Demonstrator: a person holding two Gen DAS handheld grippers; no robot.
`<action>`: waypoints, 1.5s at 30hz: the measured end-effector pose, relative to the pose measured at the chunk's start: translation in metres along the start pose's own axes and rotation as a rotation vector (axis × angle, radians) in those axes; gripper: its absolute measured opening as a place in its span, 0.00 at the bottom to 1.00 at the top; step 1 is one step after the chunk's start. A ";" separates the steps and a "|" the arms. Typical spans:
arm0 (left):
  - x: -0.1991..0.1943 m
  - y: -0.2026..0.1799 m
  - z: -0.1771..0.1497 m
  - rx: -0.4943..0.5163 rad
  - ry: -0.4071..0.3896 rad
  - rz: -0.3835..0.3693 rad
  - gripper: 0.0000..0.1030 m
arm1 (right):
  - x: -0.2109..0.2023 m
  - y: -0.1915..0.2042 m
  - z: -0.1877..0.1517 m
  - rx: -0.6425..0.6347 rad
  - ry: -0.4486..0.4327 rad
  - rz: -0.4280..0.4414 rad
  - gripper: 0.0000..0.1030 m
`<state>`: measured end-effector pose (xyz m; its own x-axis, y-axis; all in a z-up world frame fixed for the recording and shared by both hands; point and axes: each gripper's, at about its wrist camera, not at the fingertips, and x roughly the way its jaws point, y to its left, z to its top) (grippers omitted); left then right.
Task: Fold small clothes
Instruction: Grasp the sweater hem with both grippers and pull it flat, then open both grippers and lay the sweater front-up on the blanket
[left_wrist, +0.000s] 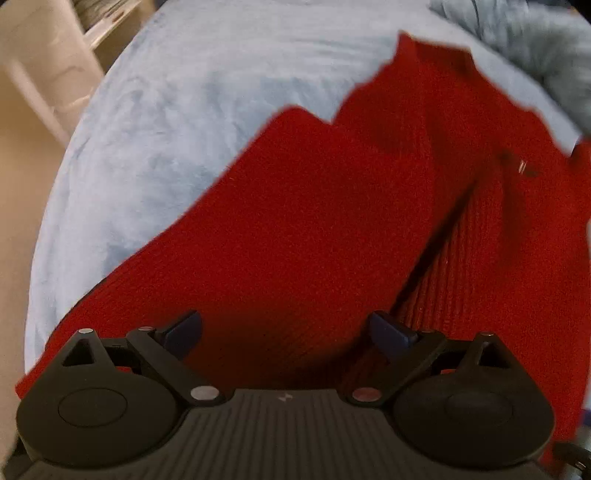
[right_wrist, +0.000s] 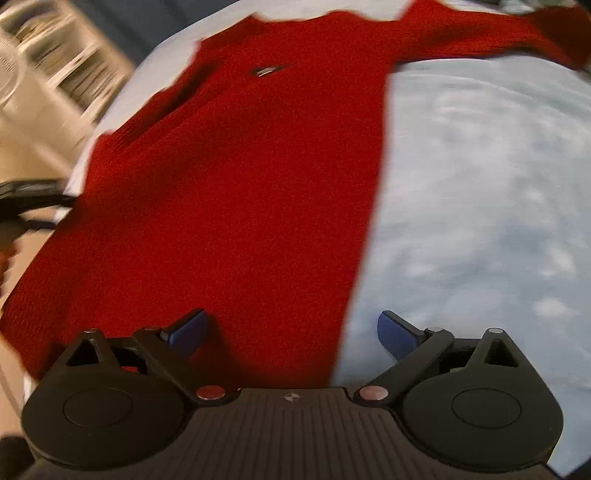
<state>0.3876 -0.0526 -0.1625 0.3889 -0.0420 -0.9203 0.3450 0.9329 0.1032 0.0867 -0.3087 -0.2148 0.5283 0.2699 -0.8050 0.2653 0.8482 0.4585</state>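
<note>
**Red sweater spread on a pale blue blanket, both claws open above it**

Pale blue fleece blanket is covering the whole work surface, soft and slightly rumpled, and the red sweater is lying flat on it.

Nearest in the left wrist view, the left gripper is hanging over the near part of the sweater with its jaws spread wide; nothing is sitting between the blue pads, and only red knit is showing below them. To the right of that gripper a ribbed band of the sweater is running away at a slant, with a fold edge lying over it. Farther off, the sweater's uneven far edge is meeting the blanket, and a small label is showing on the knit at the far right. A grey-blue bundle of fabric is lying at the far right corner.

In the right wrist view, the right gripper is likewise standing wide apart and gripping nothing; its left pad is hovering over the sweater's right edge and its right pad over bare blanket. Beyond, a sleeve is stretching to the far right. White shelving is standing blurred at the far left.
</note>
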 end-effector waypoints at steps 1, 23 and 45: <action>0.001 -0.007 -0.002 0.022 -0.023 0.025 0.77 | 0.000 0.005 -0.002 -0.042 -0.008 0.005 0.66; -0.054 0.051 -0.006 -0.164 -0.211 0.136 0.98 | -0.042 -0.057 0.020 0.024 -0.054 -0.275 0.62; -0.457 -0.125 -0.139 -0.242 -0.216 -0.474 1.00 | -0.181 0.010 -0.049 0.000 -0.165 -0.242 0.71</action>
<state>0.0478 -0.1005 0.1930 0.4140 -0.5245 -0.7440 0.3288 0.8483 -0.4151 -0.0459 -0.3264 -0.0829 0.5733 -0.0182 -0.8191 0.3999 0.8788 0.2604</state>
